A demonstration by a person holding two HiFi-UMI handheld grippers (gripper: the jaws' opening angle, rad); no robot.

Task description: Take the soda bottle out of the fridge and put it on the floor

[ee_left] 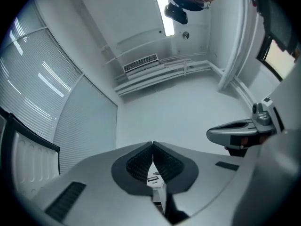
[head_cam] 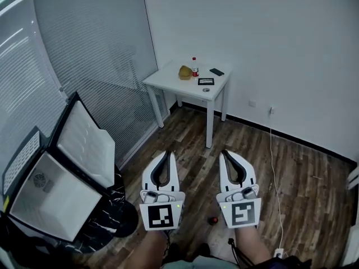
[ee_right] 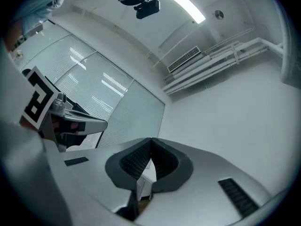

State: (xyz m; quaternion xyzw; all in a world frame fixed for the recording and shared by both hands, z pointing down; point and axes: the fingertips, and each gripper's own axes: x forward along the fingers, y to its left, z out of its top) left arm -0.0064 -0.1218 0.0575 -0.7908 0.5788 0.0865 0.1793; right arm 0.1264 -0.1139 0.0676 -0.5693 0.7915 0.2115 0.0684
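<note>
- Fingers of left gripper: pressed together tip to tip, nothing between.
- Fingers of right gripper: likewise shut tip to tip, holding nothing.
- Head view: both grippers side by side and apart, held above the floor, tips pointing away from the person toward the table.
- Soda bottle: sits on the floor, low in the head view between the grippers' near ends and clear of both. Shows from above only as a red top on a dark body.
- Fridge: sits at left on a black stand with white streaks. Door swung open, white inside.
- Table: stands by the far wall, well apart from the grippers. Carries a second bottle with a red cap, a tan lump just beside it, and a flat black item near the back edge.
- Cable: white, runs along the floor at right, down from the wall.
- Gripper views: both aimed up at wall and ceiling, each showing the other gripper at its edge.
</note>
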